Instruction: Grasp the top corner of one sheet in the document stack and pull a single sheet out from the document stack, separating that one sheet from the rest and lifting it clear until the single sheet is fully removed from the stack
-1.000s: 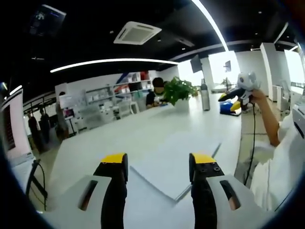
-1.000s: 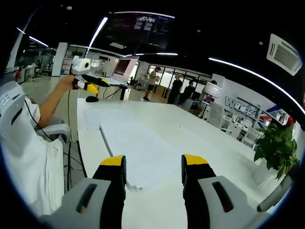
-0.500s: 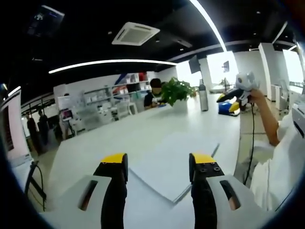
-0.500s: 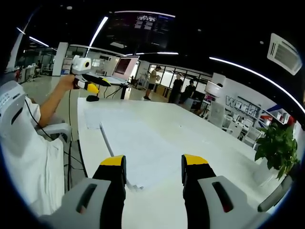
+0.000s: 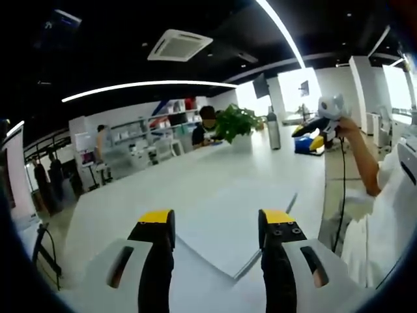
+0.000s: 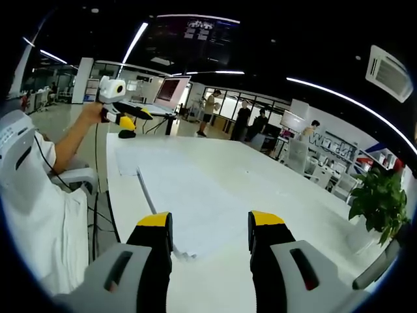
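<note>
Grippers, left (image 5: pixel 216 225) and right (image 6: pixel 210 227), both released above stack (image 6: pixel 189 202); a deep pinch risks several sheets.

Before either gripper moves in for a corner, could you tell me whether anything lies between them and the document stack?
Nothing visible does. The document stack lies flat on the white table, with only bare tabletop between it and the open left gripper. The right gripper, also open, looks straight onto the stack.
</note>
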Demonstrator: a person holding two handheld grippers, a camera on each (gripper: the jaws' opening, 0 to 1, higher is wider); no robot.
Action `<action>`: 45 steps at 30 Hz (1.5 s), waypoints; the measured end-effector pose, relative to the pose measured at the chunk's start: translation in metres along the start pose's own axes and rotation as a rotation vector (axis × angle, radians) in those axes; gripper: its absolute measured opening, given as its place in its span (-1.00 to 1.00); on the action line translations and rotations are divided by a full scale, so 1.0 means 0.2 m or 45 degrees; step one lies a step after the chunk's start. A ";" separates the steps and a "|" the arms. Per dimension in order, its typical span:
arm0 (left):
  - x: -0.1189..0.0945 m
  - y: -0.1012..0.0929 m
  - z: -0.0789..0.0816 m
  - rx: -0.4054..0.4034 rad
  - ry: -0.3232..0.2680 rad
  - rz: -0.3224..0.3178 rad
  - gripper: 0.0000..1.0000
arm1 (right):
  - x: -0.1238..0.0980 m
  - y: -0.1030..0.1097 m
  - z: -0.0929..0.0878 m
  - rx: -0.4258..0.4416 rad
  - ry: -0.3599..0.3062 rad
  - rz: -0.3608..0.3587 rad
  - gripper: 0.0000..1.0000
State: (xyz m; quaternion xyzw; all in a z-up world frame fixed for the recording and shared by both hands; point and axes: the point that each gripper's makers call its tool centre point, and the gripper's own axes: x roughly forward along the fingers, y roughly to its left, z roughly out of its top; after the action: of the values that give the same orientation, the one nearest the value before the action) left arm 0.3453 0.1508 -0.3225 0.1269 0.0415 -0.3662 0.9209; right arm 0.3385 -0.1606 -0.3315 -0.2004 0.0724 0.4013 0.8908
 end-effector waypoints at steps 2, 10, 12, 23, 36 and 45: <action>0.01 0.00 0.00 0.001 0.002 -0.003 0.04 | 0.00 0.00 0.00 0.001 0.000 -0.001 -0.08; 0.03 -0.02 -0.01 0.012 0.005 -0.014 0.03 | 0.00 0.00 0.00 -0.001 0.002 0.004 -0.08; 0.03 -0.03 -0.01 0.016 0.008 -0.017 0.03 | 0.00 0.00 -0.01 -0.001 0.004 0.003 -0.08; 0.07 -0.05 -0.02 0.037 0.022 -0.031 0.02 | 0.00 0.00 -0.01 -0.002 0.004 0.004 -0.08; 0.10 -0.09 -0.03 0.048 0.029 -0.050 0.01 | 0.00 0.01 -0.01 -0.002 0.005 0.007 -0.08; 0.12 -0.11 -0.04 0.056 0.039 -0.066 0.00 | 0.00 0.01 -0.01 -0.001 0.007 0.008 -0.08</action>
State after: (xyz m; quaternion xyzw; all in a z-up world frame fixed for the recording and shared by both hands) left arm 0.3478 0.1207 -0.3398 0.1516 0.0507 -0.3887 0.9074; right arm 0.3377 -0.1601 -0.3345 -0.2016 0.0752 0.4035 0.8893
